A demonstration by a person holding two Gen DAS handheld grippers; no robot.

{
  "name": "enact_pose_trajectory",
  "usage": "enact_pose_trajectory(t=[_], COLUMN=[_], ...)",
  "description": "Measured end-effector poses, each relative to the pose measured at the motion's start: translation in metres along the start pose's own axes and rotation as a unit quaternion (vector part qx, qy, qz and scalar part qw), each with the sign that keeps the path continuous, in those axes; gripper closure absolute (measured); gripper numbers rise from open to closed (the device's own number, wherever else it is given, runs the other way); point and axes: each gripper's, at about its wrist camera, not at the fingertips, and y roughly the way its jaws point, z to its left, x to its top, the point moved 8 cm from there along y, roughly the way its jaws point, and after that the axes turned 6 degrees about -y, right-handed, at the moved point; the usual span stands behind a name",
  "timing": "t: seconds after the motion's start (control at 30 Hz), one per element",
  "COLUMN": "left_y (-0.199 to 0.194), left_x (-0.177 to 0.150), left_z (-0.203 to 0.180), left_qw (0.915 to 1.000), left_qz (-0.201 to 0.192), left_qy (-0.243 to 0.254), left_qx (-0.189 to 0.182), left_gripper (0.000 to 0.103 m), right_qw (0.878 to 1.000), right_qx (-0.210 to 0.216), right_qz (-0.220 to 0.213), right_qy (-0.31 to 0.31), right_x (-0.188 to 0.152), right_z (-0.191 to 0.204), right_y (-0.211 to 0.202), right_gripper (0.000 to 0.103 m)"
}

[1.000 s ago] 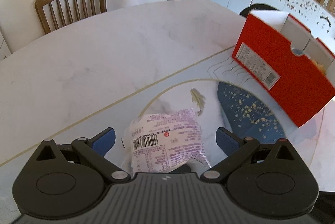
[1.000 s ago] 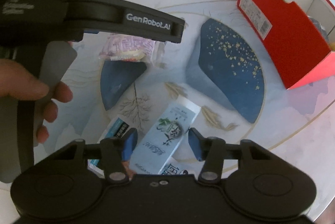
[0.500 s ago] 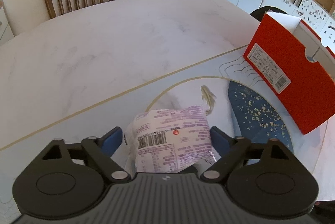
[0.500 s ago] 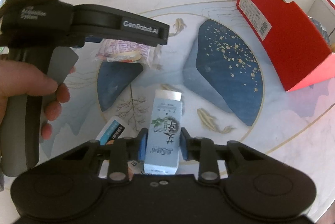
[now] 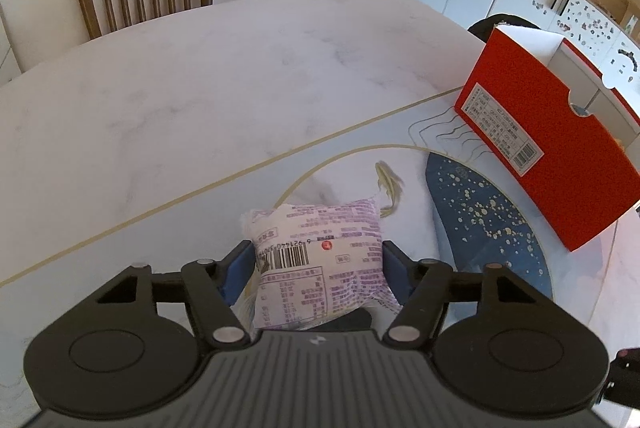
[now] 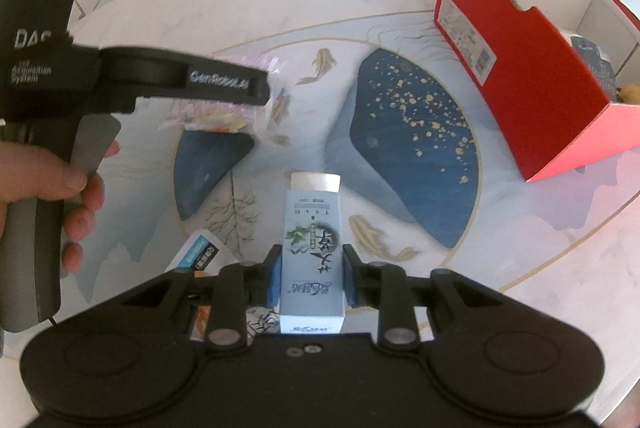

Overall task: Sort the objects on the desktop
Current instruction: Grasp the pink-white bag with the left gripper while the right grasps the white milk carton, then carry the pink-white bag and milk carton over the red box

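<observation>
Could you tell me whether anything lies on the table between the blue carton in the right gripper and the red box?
Nothing visible does. The right gripper is shut on the blue carton, and between it and the red box there is only the table with its printed blue and fish pattern.

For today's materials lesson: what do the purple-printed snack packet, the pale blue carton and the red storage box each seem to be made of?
Purple-printed snack packet: thin plastic film, probably; it is crinkled and puffy with a slight sheen.
Pale blue carton: printed card, smooth; flat faces and crisp folded edges.
Red storage box: stiff cardboard, matte red outside, white inside; cut notch in its rim and a stuck-on barcode label.
</observation>
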Motion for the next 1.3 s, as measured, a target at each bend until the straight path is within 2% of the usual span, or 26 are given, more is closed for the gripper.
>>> enact_pose_trajectory(t=[0.5, 0.83, 1.3], left_y=[-0.039, -0.064, -0.100], left_x=[-0.004, -0.025, -0.039], left_z=[-0.015, -0.035, -0.071], left_qw=[0.9996, 0.9992, 0.9983], left_qz=[-0.018, -0.009, -0.010], left_qy=[-0.008, -0.001, 0.020], left_qx=[-0.018, -0.039, -0.054], left_gripper=[0.036, 0.036, 0.036], right_qw=[1.000, 0.999, 0.997], right_qx=[-0.008, -0.006, 0.005], right_qz=[-0.026, -0.047, -0.077], right_qy=[0.007, 0.005, 0.010], right_x=[0.004, 0.008, 0.008], right_z=[-0.027, -0.042, -0.084], right_y=[-0.022, -0.042, -0.076], right_gripper=[0.075, 0.075, 0.075])
